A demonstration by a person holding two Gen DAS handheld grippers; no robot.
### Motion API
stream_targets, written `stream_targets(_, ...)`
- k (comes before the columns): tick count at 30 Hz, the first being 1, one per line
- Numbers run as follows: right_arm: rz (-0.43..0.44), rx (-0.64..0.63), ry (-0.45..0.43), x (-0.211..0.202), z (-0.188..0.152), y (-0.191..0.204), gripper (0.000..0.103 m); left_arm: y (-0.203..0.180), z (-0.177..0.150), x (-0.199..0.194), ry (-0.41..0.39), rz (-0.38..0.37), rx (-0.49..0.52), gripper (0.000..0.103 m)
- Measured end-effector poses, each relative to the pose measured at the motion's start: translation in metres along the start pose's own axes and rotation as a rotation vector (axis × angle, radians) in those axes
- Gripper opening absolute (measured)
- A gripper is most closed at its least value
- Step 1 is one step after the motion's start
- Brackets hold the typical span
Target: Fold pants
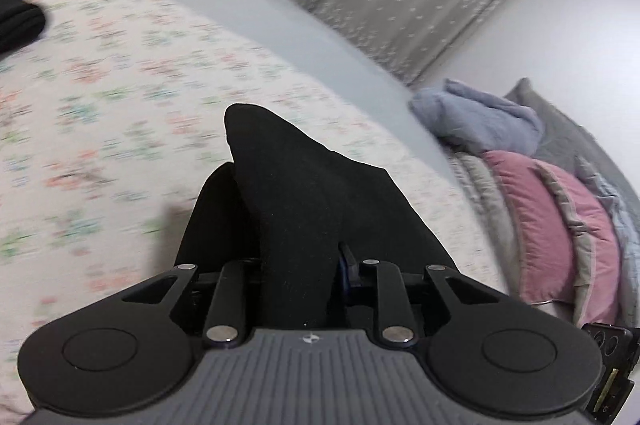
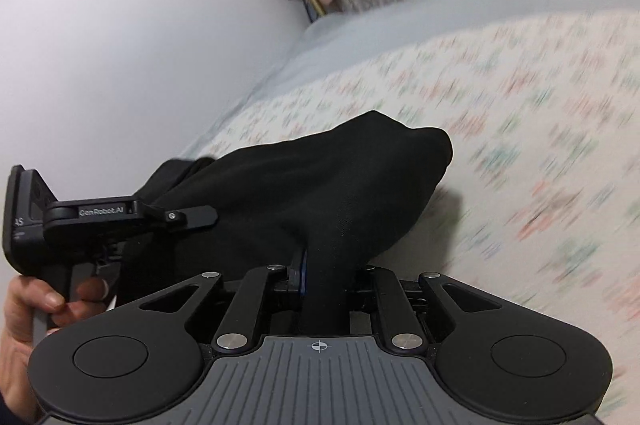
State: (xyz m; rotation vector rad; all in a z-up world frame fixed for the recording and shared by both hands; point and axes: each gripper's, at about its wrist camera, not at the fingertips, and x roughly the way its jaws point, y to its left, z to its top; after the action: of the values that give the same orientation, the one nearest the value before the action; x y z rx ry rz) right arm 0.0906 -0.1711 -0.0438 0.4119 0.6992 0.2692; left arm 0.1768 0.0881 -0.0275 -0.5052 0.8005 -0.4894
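The left gripper pinches a bunched fold of the black fabric pants, which rise between its jaws above the floral-patterned bedspread. The right gripper likewise clamps a gathered part of the same pants, lifted off the bedspread. In the right wrist view, a hand grips the left gripper's handle. Pink and grey pillows lie at the bed's end.

Soft, even indoor light; motion blur smears the floral bedspread; fisheye bending and dark corners at edges
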Motion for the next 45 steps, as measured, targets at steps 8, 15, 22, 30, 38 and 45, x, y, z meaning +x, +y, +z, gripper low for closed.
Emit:
stream_targets(8,-0.093,-0.078,-0.107,-0.076,0.059,-0.039,0.013,-0.071,-0.002,0.055,-0.016,-0.085,0.015,0.037)
stream_targets(15,-0.155,0.167,0.135,-0.022,0.015,-0.148,0.019,-0.056,-0.042,0.160,0.187,0.175,0.050,0.056)
stream_targets(22,-0.179,0.259,0.150,-0.021,0.015,-0.166,0.039,-0.046,-0.033,0.141,0.121,0.203,0.094,0.062)
stream_targets(30,-0.214,0.311,0.061,-0.039,0.021,-0.179,0.042,-0.065,-0.047,0.123,0.125,0.207,0.159,0.042)
stream_targets(38,-0.290,0.211,0.078,-0.014,0.020,-0.173,0.023,-0.059,-0.054,0.129,0.128,0.249,0.152,0.040)
stream_targets(45,-0.328,0.127,0.049,-0.004,0.020,-0.168,0.023,-0.069,-0.061,0.125,0.096,0.282,0.217,0.040)
